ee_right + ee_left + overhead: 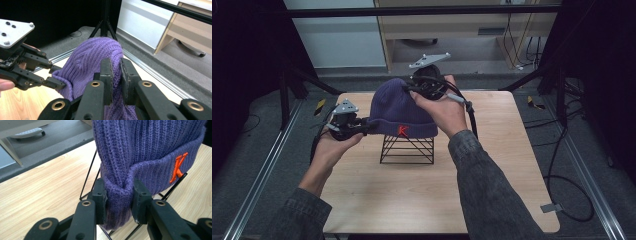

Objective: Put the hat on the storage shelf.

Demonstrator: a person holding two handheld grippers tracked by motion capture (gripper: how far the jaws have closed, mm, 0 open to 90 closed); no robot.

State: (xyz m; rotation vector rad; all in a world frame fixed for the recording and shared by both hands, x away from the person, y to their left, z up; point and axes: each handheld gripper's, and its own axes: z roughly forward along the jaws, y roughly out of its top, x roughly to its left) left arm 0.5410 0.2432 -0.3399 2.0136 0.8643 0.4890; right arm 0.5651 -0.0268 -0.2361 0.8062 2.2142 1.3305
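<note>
A purple knit beanie (398,107) with an orange letter K on its cuff sits over a black wire stand (408,149) in the middle of the table. My left gripper (368,127) is shut on the folded cuff at the beanie's left side; in the left gripper view the cuff (119,197) bulges between the pads. My right gripper (411,89) is shut on the knit near the crown at the far right; the right gripper view shows a fold of the beanie (87,65) pinched between its jaws, with the left gripper (61,86) beyond at the left.
The light wooden table (492,175) has bare room in front of and to both sides of the stand. Black frame legs and cables (562,165) stand off the table's right edge, and a metal rail (257,180) runs along the floor at the left.
</note>
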